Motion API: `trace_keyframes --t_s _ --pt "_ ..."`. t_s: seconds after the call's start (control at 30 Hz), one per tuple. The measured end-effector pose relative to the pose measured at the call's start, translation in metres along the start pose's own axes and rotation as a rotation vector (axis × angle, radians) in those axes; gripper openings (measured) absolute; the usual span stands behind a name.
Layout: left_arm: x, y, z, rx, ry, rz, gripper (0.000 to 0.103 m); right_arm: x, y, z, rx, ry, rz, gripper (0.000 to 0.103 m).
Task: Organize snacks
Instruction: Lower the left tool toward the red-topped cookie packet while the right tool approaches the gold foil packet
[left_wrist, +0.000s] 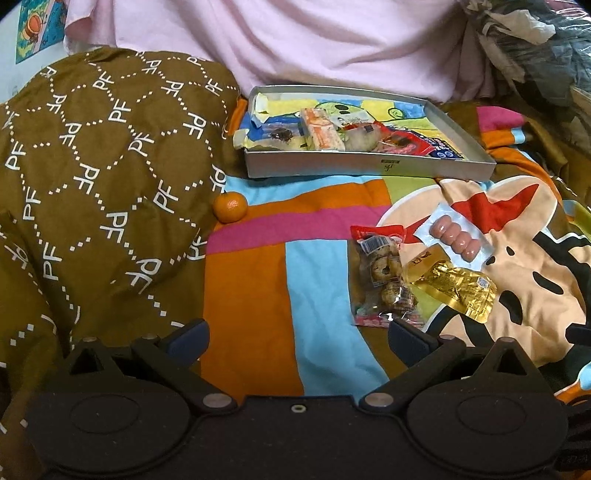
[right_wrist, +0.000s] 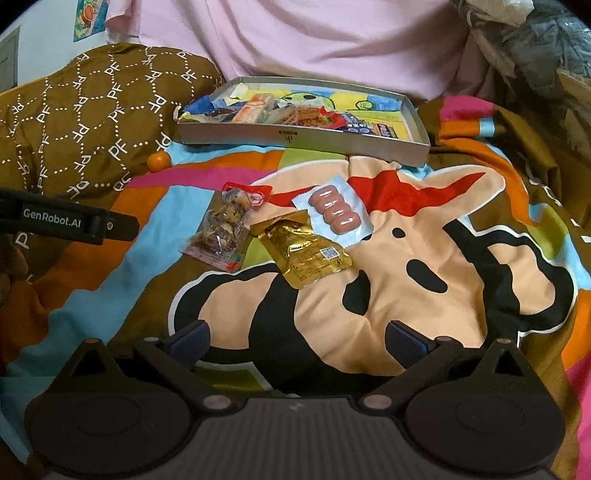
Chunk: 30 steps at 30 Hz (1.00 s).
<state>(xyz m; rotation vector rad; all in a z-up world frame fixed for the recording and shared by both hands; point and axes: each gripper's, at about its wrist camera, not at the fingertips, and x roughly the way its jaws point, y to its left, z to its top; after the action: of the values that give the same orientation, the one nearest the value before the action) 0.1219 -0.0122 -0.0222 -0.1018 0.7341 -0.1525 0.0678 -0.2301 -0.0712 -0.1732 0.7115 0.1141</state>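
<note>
Bedspread (right_wrist: 424, 295): 3 snack packs (right_wrist: 306, 254) lie ahead of open right tongs (right_wrist: 297, 341).

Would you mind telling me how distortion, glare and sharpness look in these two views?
Left wrist view: fisheye bends the tray front rim, corners are dark, the gold packet glints, and focus is soft. Right wrist view: the same bowing and dark corners, glare on the sausage pack, and small print is unreadable.

Black gripper (left_wrist: 297, 334) bodies, blue-padded jaws, silver pivot screws, "GenRobot.AI" lettering.
</note>
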Motion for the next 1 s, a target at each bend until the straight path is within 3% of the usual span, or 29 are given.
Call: trace_keyframes --t_s 0.37,0.63,0.73,1.0 --pt "0.015 0.002 -0.004 -0.008 0.041 -0.018 0.102 0.015 -0.001 -0.001 -0.001 0.024 0.008 0.103" --pt "0.034 -0.011 0.01 -0.047 -0.014 -0.082 0.102 0.017 -0.006 0.004 -0.072 -0.06 0.0 0.103" --pt "0.043 -0.019 0.018 -0.038 -0.045 -0.102 0.102 0.023 -0.008 0.009 -0.103 -0.064 -0.01 0.103" --pt "0.066 -0.023 0.026 -0.046 -0.03 -0.154 0.102 0.043 -0.022 0.026 -0.126 -0.046 0.01 0.103"
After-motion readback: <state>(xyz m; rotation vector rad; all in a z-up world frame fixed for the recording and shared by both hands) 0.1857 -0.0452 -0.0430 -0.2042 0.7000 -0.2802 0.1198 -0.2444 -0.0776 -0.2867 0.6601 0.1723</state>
